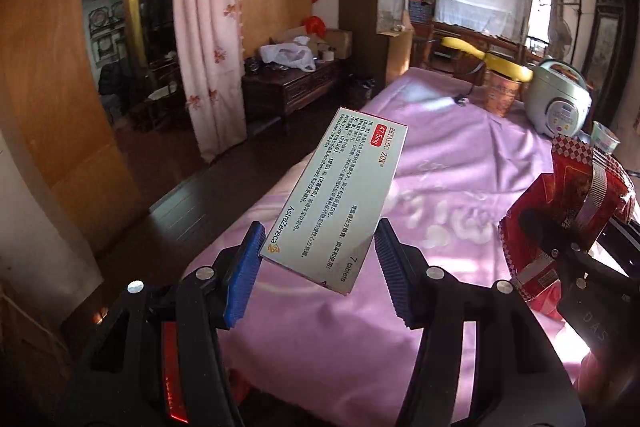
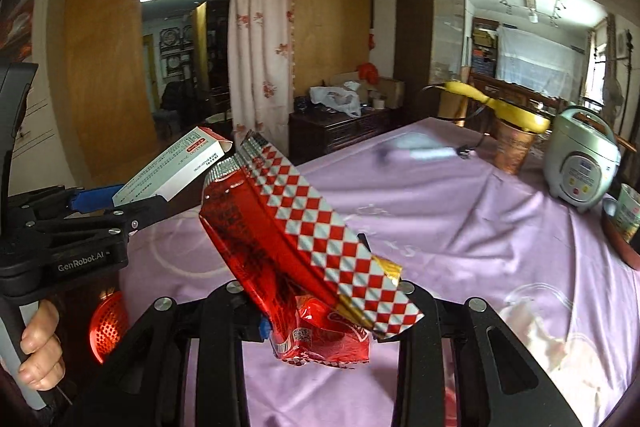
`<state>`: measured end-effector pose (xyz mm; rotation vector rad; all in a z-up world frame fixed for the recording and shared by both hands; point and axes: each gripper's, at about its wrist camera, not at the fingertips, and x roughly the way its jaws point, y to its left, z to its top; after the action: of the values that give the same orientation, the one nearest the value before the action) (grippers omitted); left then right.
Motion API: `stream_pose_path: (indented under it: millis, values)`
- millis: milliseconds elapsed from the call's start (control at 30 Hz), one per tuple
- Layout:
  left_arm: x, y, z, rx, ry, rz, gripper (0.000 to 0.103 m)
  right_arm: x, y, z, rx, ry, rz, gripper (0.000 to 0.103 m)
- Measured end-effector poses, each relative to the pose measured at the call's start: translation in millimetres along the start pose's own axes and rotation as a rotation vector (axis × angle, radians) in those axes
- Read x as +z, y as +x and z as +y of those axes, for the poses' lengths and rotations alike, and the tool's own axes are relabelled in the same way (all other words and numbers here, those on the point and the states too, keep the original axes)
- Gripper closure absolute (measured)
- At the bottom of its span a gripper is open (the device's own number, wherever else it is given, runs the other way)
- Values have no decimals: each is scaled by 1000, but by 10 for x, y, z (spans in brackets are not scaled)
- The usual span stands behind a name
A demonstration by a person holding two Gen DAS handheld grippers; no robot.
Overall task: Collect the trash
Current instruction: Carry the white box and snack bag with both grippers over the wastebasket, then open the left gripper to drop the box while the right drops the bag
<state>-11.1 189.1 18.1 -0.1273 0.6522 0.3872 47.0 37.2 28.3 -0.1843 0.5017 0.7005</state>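
Note:
My left gripper (image 1: 318, 259) is shut on a white medicine box (image 1: 344, 195) with red print, held up above the pink tablecloth (image 1: 460, 163). The box also shows in the right wrist view (image 2: 176, 169), with the left gripper (image 2: 120, 205) at the left. My right gripper (image 2: 332, 311) is shut on a red snack bag (image 2: 296, 243) with a red-and-white checked edge, held in the air over the table. The bag and the right gripper show at the right of the left wrist view (image 1: 568, 211).
At the table's far right stand a rice cooker (image 2: 582, 163), a brown canister with a yellow lid (image 2: 516, 135) and a cup (image 2: 630, 213). A clear plastic item (image 2: 536, 301) lies on the cloth. A red perforated bin (image 2: 106, 327) is below the table's left edge. A curtain (image 2: 260, 55) hangs behind.

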Motion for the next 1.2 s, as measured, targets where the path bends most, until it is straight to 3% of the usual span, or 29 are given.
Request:
stream_pose_path:
  millis: [133,433,700,967,1033,1200]
  values:
    - [-304,-129,574,118,-62,28,47,-7,115,681,109,-75,28,69]
    - [-1117,-158,1661,244,-218,188,47,-270,367,1941,269,-209,146,69]
    - [-1750,162,2214,246,-325,358,47,-498,654,2616,312,-253,283,69]
    - [-2267,609,2447,160,-400,513,46,-678,1065,2752,303,-288,387,69]
    - [-2341,722,2517,129,-434,552,42,-717,1116,2769,301,-286,406,69]
    - [-2430,690,2685,134,-483,548,31,-770,1229,2783,319,-300,434,69]
